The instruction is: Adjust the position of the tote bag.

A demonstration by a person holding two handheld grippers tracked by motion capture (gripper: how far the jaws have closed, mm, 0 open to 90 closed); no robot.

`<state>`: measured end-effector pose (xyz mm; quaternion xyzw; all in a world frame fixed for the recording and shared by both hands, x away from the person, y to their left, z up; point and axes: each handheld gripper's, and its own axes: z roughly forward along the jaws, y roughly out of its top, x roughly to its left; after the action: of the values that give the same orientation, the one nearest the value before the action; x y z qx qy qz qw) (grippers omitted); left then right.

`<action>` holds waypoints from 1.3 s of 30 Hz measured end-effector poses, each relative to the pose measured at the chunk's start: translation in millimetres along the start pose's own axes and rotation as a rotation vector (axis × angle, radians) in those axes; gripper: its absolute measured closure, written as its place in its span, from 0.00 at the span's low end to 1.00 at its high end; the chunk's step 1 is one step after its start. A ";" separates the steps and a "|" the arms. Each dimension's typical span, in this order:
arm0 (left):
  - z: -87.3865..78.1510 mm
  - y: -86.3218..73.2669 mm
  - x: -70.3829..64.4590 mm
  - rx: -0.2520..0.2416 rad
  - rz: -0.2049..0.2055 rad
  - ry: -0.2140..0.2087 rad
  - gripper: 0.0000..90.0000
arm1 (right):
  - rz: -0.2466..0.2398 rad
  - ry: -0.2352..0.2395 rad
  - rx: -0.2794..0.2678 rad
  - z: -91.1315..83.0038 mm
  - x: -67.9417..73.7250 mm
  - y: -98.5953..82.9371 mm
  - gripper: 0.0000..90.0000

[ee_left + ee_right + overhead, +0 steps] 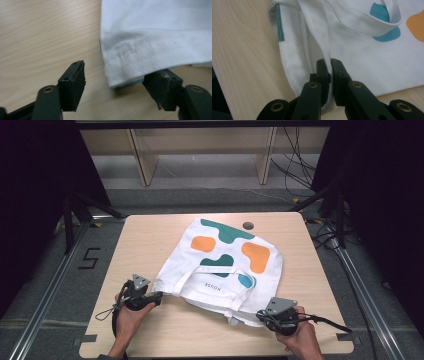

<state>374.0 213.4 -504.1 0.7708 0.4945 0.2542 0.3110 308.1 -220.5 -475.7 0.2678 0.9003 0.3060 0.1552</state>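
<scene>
A white tote bag (225, 257) with green, orange and blue blotches lies flat on the wooden table (145, 240), its handles toward me. My left gripper (156, 296) sits at the bag's near left corner. In the left gripper view its jaws stand open (113, 86), one on each side of that white corner (130, 55), with neither pad touching the cloth. My right gripper (260, 316) is at the near right corner. There the jaws are shut (329, 68) on a fold of the bag's white fabric (317, 32) by the side seam.
A round cable hole (248, 225) sits near the table's far edge, just beyond the bag. Bare wood runs along the left side and the front edge. Metal rails (55, 275) flank the table, and cables (300, 165) lie on the floor behind.
</scene>
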 end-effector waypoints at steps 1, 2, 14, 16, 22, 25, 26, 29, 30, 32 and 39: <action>3.7 1.0 -1.1 -0.007 0.019 -0.009 0.41 | 0.004 -0.019 -0.012 1.6 -0.4 -0.7 0.95; 7.2 1.8 -1.5 -0.012 0.054 -0.028 0.45 | -0.002 -0.005 -0.010 1.1 -1.5 -0.8 0.94; -4.5 3.6 -21.7 -0.031 0.244 -0.089 0.94 | -0.081 -0.107 0.065 -2.9 -6.1 -6.0 0.94; -15.4 -0.3 -31.2 -0.034 0.259 -0.131 0.94 | -0.116 -0.142 0.070 -9.8 -14.5 -10.5 0.95; -49.8 -18.5 -73.0 -0.044 0.327 -0.255 0.94 | -0.033 -0.157 0.054 -22.9 -36.0 -27.1 0.93; -58.2 -22.6 -83.9 -0.043 0.338 -0.287 0.92 | 0.012 -0.167 0.059 -24.5 -43.0 -33.7 0.83; -59.1 -23.1 -84.5 -0.043 0.343 -0.287 0.90 | 0.014 -0.156 0.053 -23.6 -44.3 -34.9 0.77; -56.9 -19.4 -83.0 -0.063 0.315 -0.252 0.66 | 0.025 -0.126 0.030 -18.3 -42.0 -34.8 0.71; -56.9 -19.4 -83.0 -0.063 0.315 -0.252 0.61 | 0.017 -0.124 0.032 -17.2 -42.0 -34.4 0.71; -51.6 -15.3 -84.8 -0.079 0.286 -0.209 0.53 | 0.008 -0.128 0.050 -14.1 -42.1 -34.2 0.71; -39.0 -1.0 -90.0 -0.107 0.328 -0.195 0.50 | 0.040 -0.109 -0.004 -17.1 -47.1 -31.5 0.77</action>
<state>311.8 139.8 -486.0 0.8443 0.3158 0.2516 0.3523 326.4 -276.8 -477.2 0.3018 0.8844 0.2957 0.1983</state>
